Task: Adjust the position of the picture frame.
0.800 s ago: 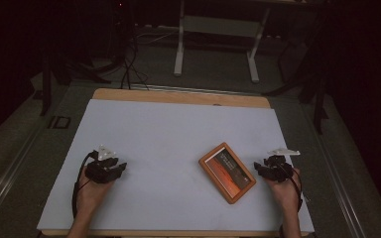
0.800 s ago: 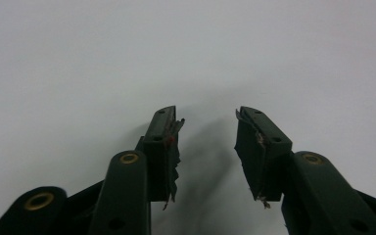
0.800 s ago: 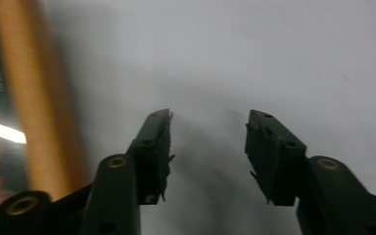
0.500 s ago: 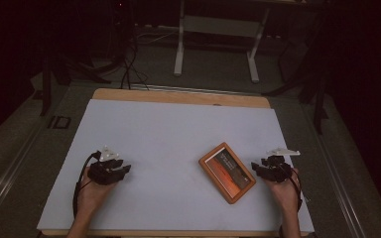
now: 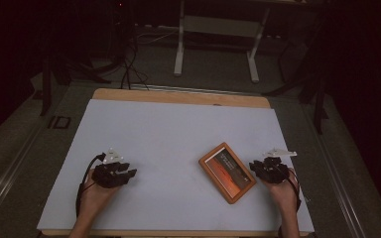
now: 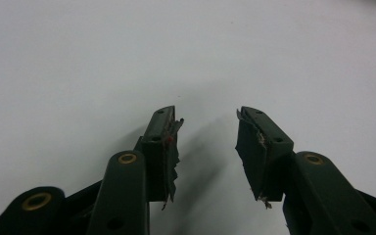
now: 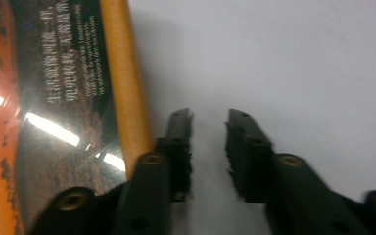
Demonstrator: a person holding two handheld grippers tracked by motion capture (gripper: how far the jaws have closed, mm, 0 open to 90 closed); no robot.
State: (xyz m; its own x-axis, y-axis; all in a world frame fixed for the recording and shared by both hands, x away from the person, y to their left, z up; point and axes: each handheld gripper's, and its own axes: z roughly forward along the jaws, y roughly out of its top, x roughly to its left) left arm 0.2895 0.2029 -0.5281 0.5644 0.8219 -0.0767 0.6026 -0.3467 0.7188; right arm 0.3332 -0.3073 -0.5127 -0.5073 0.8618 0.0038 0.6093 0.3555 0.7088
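A picture frame [image 5: 227, 172] with an orange wooden rim and a dark orange print lies flat and askew on the white table [image 5: 178, 124], right of centre. My right gripper [image 5: 254, 166] rests on the table just right of the frame, pointing at its edge. In the right gripper view the right gripper [image 7: 209, 120] stands open by a narrow gap with bare table between the jaws, and the frame's rim [image 7: 122, 93] runs close along its left jaw. My left gripper [image 5: 130, 173] lies at the front left, and the left gripper view shows the left gripper [image 6: 208, 122] open over bare table.
The table's wooden far edge [image 5: 178, 96] shows beyond the white sheet. Behind it stand a white metal stand [image 5: 216, 29] and loose cables [image 5: 129, 69] on a dark floor. A hand holds each gripper from the near edge.
My right gripper has slid a little to the left, closer to the frame's edge. The left gripper has shifted slightly to the right. The frame has stayed put.
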